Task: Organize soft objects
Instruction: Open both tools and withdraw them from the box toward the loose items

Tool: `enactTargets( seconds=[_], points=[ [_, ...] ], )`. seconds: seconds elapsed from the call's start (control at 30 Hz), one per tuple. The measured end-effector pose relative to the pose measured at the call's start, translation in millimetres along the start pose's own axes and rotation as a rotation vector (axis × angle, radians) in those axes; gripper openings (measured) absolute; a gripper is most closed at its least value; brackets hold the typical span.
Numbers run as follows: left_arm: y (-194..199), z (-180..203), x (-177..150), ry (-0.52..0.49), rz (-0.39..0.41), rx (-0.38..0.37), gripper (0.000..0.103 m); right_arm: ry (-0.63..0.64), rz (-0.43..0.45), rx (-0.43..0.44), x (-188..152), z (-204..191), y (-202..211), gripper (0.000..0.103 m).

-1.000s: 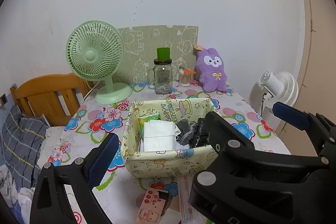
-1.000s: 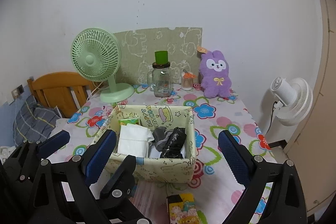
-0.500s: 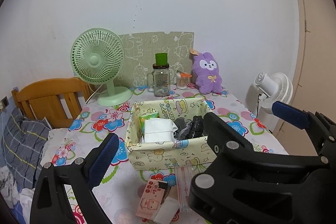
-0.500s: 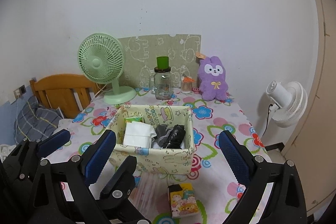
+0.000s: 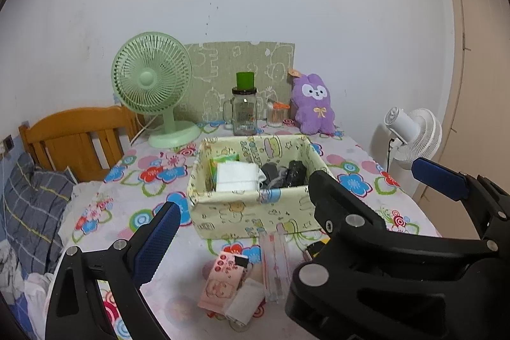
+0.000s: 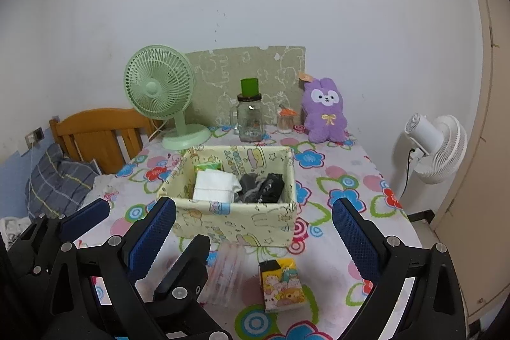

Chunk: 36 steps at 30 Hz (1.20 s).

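While both tongs hang above the near edge, the table [image 6: 347,177] ahead of them carries a flower-print cloth and stands against a plain white wall. At the far end, beyond the tongs: a green desk fan [image 6: 159,85], a patterned green board [image 6: 223,69] leaning on the wall, a glass jar [image 6: 250,120] with a green cup on top, and a purple plush rabbit [image 6: 325,113]. To the left of the tongs are a wooden headboard [image 5: 73,133] and plaid bedding [image 5: 32,206]; to the right, off the table, a white fan [image 6: 436,145].

Left gripper [image 5: 293,206]: jaws spread wide, nothing between the blue pads. Right gripper [image 6: 255,231]: likewise spread wide, empty.

Fabric storage box [image 6: 236,222], pale yellow with cartoon print, sits straight ahead of both tongs, past the fingertips and not touched. Inside it: white folded cloth [image 6: 215,185] at left, dark socks [image 6: 261,187] bunched at right, a green packet [image 6: 208,165] behind the cloth.

On the cloth between box and tongs: a clear plastic sleeve [image 6: 226,273], a yellow cartoon tissue pack [image 6: 282,284] below the right gripper's gap, and a pink tissue pack [image 5: 223,282] below the left gripper's gap.
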<state>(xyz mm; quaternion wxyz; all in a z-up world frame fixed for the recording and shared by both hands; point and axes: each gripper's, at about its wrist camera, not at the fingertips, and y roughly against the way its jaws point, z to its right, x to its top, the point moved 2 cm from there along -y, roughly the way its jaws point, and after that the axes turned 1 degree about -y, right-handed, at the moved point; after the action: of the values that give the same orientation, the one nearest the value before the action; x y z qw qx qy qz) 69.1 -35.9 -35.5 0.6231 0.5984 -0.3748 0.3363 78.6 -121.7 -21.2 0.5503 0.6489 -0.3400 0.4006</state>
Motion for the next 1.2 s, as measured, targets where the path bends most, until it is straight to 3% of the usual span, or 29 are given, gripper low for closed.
enactTargets(
  seconds=[0.53,1.2],
  points=[
    [-7.9,8.2,-27.7,-0.016,-0.021,0.003,0.099,-0.013,-0.024,0.002,-33.0,9.8,-4.9,0.1],
    [-44.6,12.6,-61.8,0.017,-0.125,0.001,0.094,-0.042,-0.117,-0.008,-69.8,24.3,-36.1,0.1]
  ],
)
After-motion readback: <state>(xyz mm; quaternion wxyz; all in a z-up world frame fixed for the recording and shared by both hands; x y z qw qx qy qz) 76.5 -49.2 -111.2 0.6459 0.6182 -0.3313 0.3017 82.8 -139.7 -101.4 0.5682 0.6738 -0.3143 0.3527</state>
